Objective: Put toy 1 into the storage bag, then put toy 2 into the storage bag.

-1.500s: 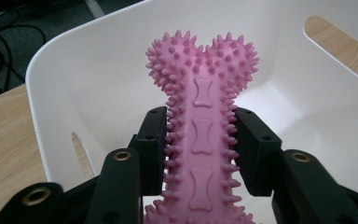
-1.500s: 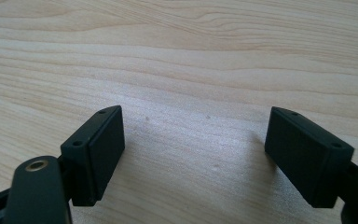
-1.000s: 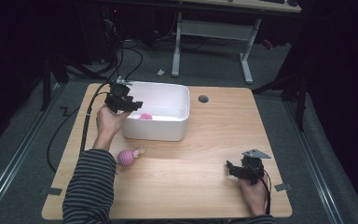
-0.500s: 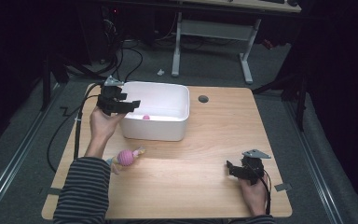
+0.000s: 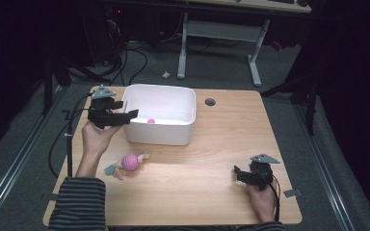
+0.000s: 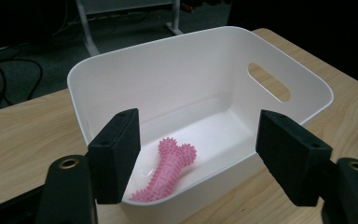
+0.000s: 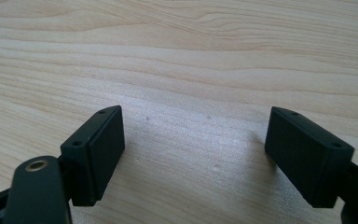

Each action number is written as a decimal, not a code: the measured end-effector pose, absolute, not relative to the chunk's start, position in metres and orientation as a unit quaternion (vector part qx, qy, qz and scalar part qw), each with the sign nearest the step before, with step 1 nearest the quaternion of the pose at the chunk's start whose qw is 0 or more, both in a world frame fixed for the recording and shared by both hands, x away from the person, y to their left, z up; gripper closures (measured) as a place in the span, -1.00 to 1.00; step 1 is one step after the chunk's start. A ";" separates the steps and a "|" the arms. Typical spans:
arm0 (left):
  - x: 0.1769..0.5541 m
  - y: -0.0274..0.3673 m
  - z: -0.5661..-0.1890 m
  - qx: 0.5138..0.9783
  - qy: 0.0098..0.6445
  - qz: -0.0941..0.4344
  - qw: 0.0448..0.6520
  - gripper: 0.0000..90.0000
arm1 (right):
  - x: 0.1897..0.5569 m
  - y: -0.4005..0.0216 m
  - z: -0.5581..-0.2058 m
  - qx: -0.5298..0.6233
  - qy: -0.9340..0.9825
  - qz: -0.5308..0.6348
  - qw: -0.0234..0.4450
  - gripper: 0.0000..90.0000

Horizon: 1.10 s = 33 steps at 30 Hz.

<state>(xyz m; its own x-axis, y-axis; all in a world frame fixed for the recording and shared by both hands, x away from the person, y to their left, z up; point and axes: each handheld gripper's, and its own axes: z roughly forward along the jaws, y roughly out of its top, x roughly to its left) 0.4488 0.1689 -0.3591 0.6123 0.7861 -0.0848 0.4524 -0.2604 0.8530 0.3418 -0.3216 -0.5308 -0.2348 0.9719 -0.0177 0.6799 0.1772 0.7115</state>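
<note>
Wooden surface (image 5: 207, 159) first, then the white bin (image 5: 160, 114) at upper centre of the frame. Left hand-held gripper (image 5: 121, 117) hangs at its left rim — jaws just opened, released, nothing between them. Right hand-held gripper (image 5: 239, 173), lower right, gapes empty. Pink spiky bone (image 6: 167, 169) lies inside the bin.

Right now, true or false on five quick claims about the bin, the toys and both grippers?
1. The pink bone toy lies inside the white bin. True.
2. The left gripper is clamped on the bone. False: its jaws have just been opening, with nothing pressed between them.
3. The right gripper holds a ball. False: open, empty.
4. A pink ball toy lies on the table outside the bin. True.
5. The bin is tipped over. False: upright.
</note>
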 end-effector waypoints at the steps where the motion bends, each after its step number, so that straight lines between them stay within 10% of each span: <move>1: 0.446 0.170 -0.360 0.772 0.400 0.185 0.458 -0.36 | 0.342 -0.322 -0.531 0.568 0.727 0.298 0.245 -0.56; 33: 0.382 0.208 -0.410 0.750 0.430 0.184 0.466 -0.47 | 0.342 -0.322 -0.531 0.569 0.726 0.297 0.246 -0.56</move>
